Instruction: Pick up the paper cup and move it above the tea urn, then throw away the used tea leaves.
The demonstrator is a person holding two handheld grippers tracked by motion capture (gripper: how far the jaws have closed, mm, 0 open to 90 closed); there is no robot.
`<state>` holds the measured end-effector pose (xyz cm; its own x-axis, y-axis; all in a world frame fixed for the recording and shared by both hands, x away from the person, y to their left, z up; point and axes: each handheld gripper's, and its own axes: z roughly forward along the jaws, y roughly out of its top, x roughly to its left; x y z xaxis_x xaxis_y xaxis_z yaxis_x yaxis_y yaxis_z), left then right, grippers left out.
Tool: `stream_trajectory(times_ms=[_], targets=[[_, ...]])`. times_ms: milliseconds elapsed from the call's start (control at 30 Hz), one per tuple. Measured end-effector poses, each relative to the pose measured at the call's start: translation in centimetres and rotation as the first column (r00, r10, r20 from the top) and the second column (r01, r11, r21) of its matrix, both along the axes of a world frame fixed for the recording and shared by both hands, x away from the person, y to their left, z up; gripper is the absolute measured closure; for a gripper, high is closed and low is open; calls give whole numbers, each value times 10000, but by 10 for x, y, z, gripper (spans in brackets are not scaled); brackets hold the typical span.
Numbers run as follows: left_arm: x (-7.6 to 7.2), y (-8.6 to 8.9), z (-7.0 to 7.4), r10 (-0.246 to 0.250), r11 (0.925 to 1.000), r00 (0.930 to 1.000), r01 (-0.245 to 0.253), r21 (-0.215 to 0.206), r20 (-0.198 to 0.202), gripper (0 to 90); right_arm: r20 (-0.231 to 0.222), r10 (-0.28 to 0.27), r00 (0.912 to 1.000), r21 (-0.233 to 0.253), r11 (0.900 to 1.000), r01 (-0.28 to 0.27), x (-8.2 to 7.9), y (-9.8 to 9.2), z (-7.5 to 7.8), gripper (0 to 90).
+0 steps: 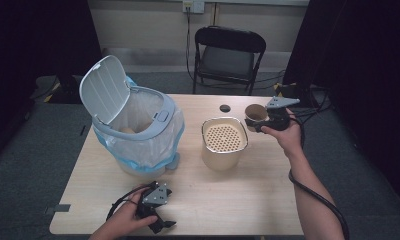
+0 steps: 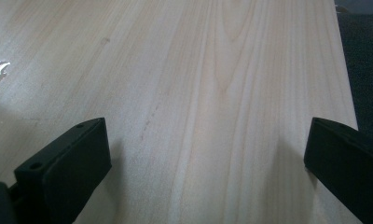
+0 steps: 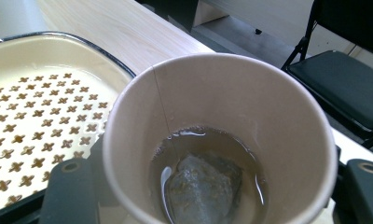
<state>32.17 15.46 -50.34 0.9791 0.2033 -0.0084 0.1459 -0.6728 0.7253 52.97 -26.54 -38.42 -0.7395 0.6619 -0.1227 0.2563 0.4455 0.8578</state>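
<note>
Inside the tan paper cup (image 3: 222,135) lies a soaked tea bag (image 3: 201,189) in liquid.

1. Left gripper (image 1: 160,220): low at the near edge of the table, held in the left hand (image 1: 125,217), jaws spread wide apart with nothing between them, pointing toward the person's right.
2. Right gripper (image 1: 255,120): raised at the far right, gripped by the right hand (image 1: 286,136), forearm stretched forward, jaws closed on either side of a paper cup (image 1: 256,114).
</note>
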Motion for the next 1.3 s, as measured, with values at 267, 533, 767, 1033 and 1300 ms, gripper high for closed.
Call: stream_trajectory(times_ms=[267,533,767,1033,1300], targets=[[0,0,0,10,10000,9999,-10,34,147,0,315,146,9994,-156,9998,-141,7,5,16,283],[0,0,1,4,10000,9999,-5,67,140,0,466,227,9987,-185,9996,-219,10,9,27,283],[0,0,1,10,10000,9999,-11,35,149,0,485,207,9986,-244,9995,-195,9,9,30,284],[0,1,1,-16,9999,9999,14,139,105,0,650,248,9976,-281,9993,-230,8,10,39,287],[1,1,1,-35,9999,9999,33,135,114,0,800,323,9963,-362,9989,-295,7,15,47,287]])
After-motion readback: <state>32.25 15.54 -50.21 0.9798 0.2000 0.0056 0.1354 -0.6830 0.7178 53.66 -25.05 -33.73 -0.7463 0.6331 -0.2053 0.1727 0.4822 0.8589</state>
